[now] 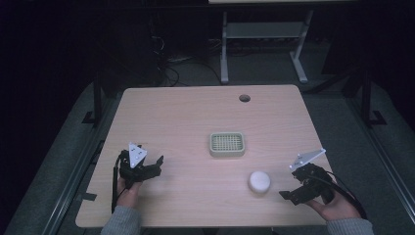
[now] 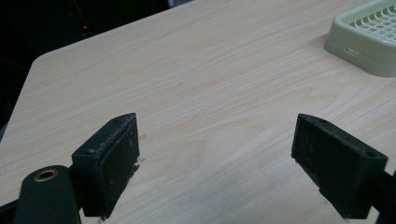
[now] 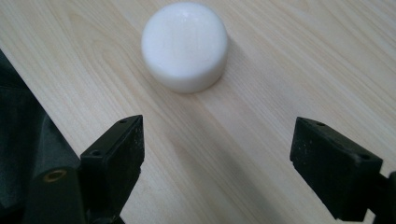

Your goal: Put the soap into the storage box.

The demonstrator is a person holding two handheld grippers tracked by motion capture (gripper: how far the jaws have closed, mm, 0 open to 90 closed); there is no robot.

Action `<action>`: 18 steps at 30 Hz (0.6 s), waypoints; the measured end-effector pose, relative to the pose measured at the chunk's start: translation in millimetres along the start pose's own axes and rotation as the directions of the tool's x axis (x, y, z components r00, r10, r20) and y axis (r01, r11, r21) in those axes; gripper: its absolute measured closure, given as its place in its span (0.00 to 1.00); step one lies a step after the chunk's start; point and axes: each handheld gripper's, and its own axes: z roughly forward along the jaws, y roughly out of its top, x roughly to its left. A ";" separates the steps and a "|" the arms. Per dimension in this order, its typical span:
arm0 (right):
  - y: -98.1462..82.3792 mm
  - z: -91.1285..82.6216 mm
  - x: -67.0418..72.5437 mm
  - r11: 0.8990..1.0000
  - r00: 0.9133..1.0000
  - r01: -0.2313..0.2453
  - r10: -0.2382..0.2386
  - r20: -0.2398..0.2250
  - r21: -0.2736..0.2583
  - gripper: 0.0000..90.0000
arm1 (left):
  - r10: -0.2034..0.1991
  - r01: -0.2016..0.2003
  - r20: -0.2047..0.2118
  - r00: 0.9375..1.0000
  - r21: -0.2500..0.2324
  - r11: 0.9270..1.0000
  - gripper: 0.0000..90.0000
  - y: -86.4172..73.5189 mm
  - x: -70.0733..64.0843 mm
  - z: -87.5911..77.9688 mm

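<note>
My right gripper [image 3: 217, 158] stands wide open just short of the round white soap [image 3: 185, 45], a smooth, low puck lying near the tabletop's [image 1: 171, 112] front edge. My left gripper [image 2: 215, 158] gapes empty near the front-left corner.

Bare table [image 1: 176, 122] surrounds tray [image 1: 227, 144] and soap [image 1: 259, 181].

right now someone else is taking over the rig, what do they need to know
Left gripper: open, holding nothing, near the table's left front.
Right gripper: open, holding nothing, pointed at the white round soap bar, jaws short of it.
Soap bar lies on the wooden table, in front and to the right of the pale green slatted soap dish, which holds nothing.
Done: nothing.
Left, probably: grasp the soap and set it in the dish.
</note>
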 end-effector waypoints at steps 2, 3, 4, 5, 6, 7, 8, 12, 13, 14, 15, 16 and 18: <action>2.3 0.3 0.7 1.000 1.000 0.005 -0.005 0.000 0.005 0.19 | -0.003 0.003 0.001 1.000 0.000 1.000 0.16 -0.1 -0.2 0.2; 4.8 0.4 0.7 1.000 1.000 0.014 -0.014 -0.005 0.008 0.19 | -0.005 0.005 0.000 1.000 0.001 1.000 0.16 -0.1 -0.1 0.2; 6.1 0.2 1.2 1.000 1.000 0.014 -0.014 -0.007 0.012 0.19 | -0.007 0.007 -0.001 1.000 0.001 1.000 0.16 -0.1 0.0 0.1; 7.4 0.2 1.3 1.000 1.000 0.021 -0.021 -0.005 0.013 0.19 | -0.004 0.004 -0.003 1.000 0.000 1.000 0.16 0.0 0.3 0.1; 8.8 -0.1 1.5 1.000 1.000 0.024 -0.024 -0.006 0.017 0.19 | -0.002 0.002 -0.003 1.000 0.000 1.000 0.16 0.0 0.5 0.0; 10.1 0.0 1.8 1.000 1.000 0.026 -0.026 -0.007 0.017 0.19 | -0.004 0.004 -0.001 1.000 0.000 1.000 0.16 0.0 0.4 0.1; 11.4 0.0 2.0 0.999 0.999 0.033 -0.033 -0.009 0.019 0.19 | -0.003 0.003 -0.002 1.000 0.000 1.000 0.16 0.0 0.3 0.1; 16.3 0.5 3.2 0.999 0.999 0.045 -0.044 -0.016 0.031 0.19 | -0.003 0.003 -0.002 1.000 -0.002 1.000 0.16 0.0 0.2 0.1; 17.4 0.8 3.5 0.998 0.999 0.048 -0.048 -0.017 0.034 0.19 | -0.003 0.003 -0.002 1.000 -0.001 1.000 0.16 0.0 0.3 0.1; 18.6 1.2 3.7 0.998 0.999 0.051 -0.050 -0.018 0.036 0.19 | -0.003 0.003 -0.002 1.000 0.000 1.000 0.16 0.0 0.4 0.1; 19.7 1.5 4.1 0.998 0.998 0.054 -0.054 -0.019 0.038 0.19 | -0.003 0.003 -0.001 1.000 0.000 1.000 0.16 0.0 0.4 0.1; 20.8 1.9 4.5 0.998 0.998 0.056 -0.055 -0.021 0.041 0.19 | -0.003 0.003 -0.002 1.000 -0.001 1.000 0.16 0.0 0.3 0.1; 23.1 2.8 5.1 0.997 0.998 0.064 -0.063 -0.022 0.044 0.19 | -0.003 0.003 -0.001 1.000 -0.002 1.000 0.16 0.0 0.2 0.2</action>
